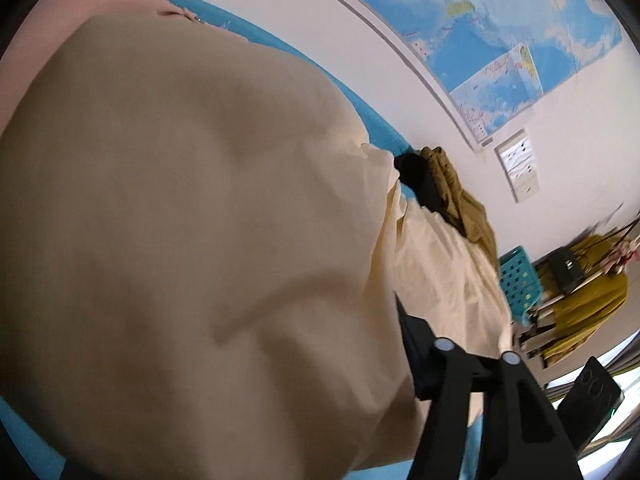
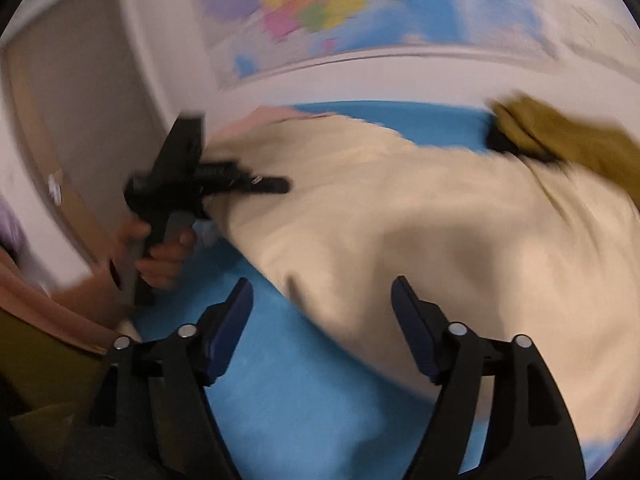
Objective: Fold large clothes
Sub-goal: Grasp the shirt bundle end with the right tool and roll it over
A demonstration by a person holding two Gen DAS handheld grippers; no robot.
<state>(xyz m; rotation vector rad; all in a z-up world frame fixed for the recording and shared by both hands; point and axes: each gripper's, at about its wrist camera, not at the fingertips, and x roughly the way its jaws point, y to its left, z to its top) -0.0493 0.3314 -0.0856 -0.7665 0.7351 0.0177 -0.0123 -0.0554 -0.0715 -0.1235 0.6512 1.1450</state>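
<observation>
A large cream cloth (image 1: 200, 220) lies bunched on a blue-covered surface (image 2: 300, 380). In the left wrist view it bulges close to the camera and hides one finger of my left gripper (image 1: 328, 304). Only the other finger (image 1: 416, 352) shows, right beside the cloth. The right wrist view shows the left gripper (image 2: 276, 186) in a person's hand (image 2: 168, 256), its tips at the left edge of the cream cloth (image 2: 400, 220); blur hides how its jaws stand. My right gripper (image 2: 322, 284) stands wide open over the cloth's near edge, pressing on nothing.
An olive garment (image 2: 568, 136) and a black one (image 2: 504, 142) lie at the far right of the surface. A pink cloth (image 1: 100, 0) lies at the far end. A wall map (image 1: 500, 32) hangs behind. A teal basket (image 1: 520, 280) and a phone (image 1: 592, 396) are at the right.
</observation>
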